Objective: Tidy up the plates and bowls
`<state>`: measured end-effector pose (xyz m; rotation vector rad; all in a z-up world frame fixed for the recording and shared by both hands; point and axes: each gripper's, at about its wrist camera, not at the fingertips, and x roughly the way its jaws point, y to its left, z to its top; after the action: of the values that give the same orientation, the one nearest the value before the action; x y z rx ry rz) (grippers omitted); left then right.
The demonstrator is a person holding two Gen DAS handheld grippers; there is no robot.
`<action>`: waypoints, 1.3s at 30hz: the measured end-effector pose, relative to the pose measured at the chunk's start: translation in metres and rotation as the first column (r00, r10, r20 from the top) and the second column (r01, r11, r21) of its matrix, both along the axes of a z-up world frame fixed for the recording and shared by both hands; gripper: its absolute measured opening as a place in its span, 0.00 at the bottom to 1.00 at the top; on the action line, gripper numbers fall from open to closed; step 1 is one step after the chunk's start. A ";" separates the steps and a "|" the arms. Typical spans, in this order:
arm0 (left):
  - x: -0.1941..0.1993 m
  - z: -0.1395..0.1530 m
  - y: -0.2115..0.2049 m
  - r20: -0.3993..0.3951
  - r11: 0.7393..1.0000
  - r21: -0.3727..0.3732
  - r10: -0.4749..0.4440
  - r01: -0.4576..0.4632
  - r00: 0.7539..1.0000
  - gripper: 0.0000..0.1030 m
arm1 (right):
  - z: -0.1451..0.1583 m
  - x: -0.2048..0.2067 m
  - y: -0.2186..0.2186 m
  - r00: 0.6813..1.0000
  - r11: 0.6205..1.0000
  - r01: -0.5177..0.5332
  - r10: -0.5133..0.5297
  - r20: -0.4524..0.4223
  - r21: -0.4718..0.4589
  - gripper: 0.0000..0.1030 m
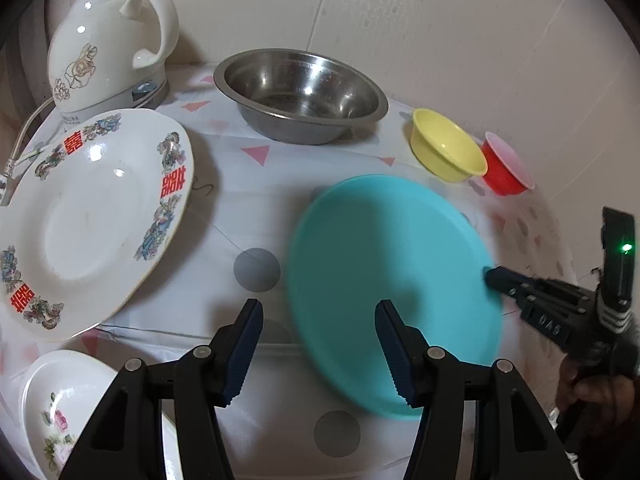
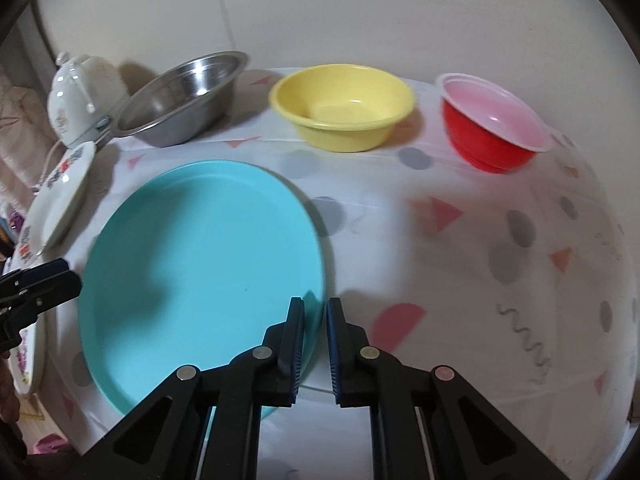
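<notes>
1. Near the middle of the surface (image 2: pixel 460 184), the teal plate (image 2: pixel 200 280) is the piece being handled; it looks blurred in the left wrist view, and whether it is lifted off the cloth or only tilted I cannot tell.
2. The right gripper (image 2: pixel 316 344) has its jaws pinched on the plate's near right rim, one pad inside the lip and one outside.
3. The left gripper (image 1: pixel 318 350) has its jaws spread with nothing between them, hanging over the plate's near left edge and the bare cloth.
4. My reading: the step in hand is moving the teal plate to join the other plates.
5. The white plate (image 1: pixel 92 220) with red and blue decoration sits to the left, beside a floral bowl (image 1: pixel 56 412) at the near left corner.
6. Along the back stand the steel bowl (image 2: pixel 180 100), yellow bowl (image 2: pixel 342 104) and red bowl (image 2: pixel 492 124), each apart from the others; none is nested yet.
7. A kettle (image 1: pixel 104 40) stands in the back left corner, close behind the white plate.
8. The next move probably calls for carrying the teal plate leftward and setting it level onto the white plate, keeping the pinch firm since a rim grip lets a plate droop.
9. The left gripper could steady the white plate or wait to take a bowl.
</notes>
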<state>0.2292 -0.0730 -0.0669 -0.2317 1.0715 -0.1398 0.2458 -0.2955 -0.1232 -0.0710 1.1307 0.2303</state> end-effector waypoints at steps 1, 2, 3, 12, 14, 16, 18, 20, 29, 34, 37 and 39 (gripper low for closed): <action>0.000 -0.001 -0.002 -0.004 1.000 0.004 -0.007 0.007 1.000 0.56 | 0.001 0.000 -0.006 1.000 1.000 0.009 -0.009 0.000 0.003 0.11; 0.001 -0.002 -0.005 -0.005 1.000 0.010 -0.011 0.011 1.000 0.56 | 0.001 0.000 -0.008 1.000 1.000 0.015 -0.015 0.001 0.000 0.11; 0.002 -0.004 -0.008 -0.009 1.000 0.013 -0.015 0.015 1.000 0.56 | 0.001 0.000 -0.011 1.000 1.000 0.024 -0.024 0.005 -0.009 0.11; 0.008 -0.014 -0.033 -0.030 0.998 0.012 -0.065 0.065 0.997 0.51 | 0.000 -0.004 -0.037 0.997 0.997 0.072 -0.072 0.005 0.003 0.11; 0.010 -0.015 -0.036 -0.035 0.997 0.014 -0.072 0.072 0.997 0.51 | 0.000 -0.004 -0.041 0.997 0.997 0.078 -0.078 0.004 0.008 0.11; 0.010 -0.016 -0.040 -0.038 0.997 0.020 -0.078 0.078 0.996 0.51 | -0.001 -0.004 -0.042 0.997 0.997 0.080 -0.080 0.004 0.009 0.11; 0.012 -0.016 -0.045 -0.038 0.997 0.017 -0.080 0.081 0.996 0.53 | 0.000 -0.006 -0.045 0.996 0.996 0.084 -0.084 0.003 0.011 0.11; 0.012 -0.015 -0.046 -0.037 0.997 0.025 -0.075 0.076 0.996 0.56 | 0.000 -0.007 -0.047 0.996 0.996 0.089 -0.089 0.001 0.006 0.12; 0.005 -0.011 -0.045 -0.029 0.998 0.020 -0.061 0.061 0.998 0.61 | -0.001 -0.010 -0.049 0.995 0.995 0.101 -0.101 0.012 -0.004 0.16; 0.004 -0.014 -0.048 -0.043 0.997 -0.001 -0.071 0.071 0.997 0.61 | -0.001 -0.011 -0.051 0.995 0.995 0.099 -0.098 0.027 -0.030 0.16; 0.004 -0.016 -0.054 -0.045 0.996 -0.012 -0.094 0.093 0.995 0.57 | -0.001 -0.008 -0.056 0.993 0.993 0.115 -0.115 0.021 -0.024 0.16; 0.005 -0.016 -0.061 -0.041 0.993 -0.020 -0.117 0.117 0.992 0.53 | -0.001 -0.007 -0.057 0.993 0.993 0.115 -0.115 0.018 -0.019 0.16</action>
<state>0.2341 -0.1336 -0.0828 -0.1880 1.1269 -0.2505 0.2385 -0.3521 -0.1241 -0.0252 1.1167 0.1155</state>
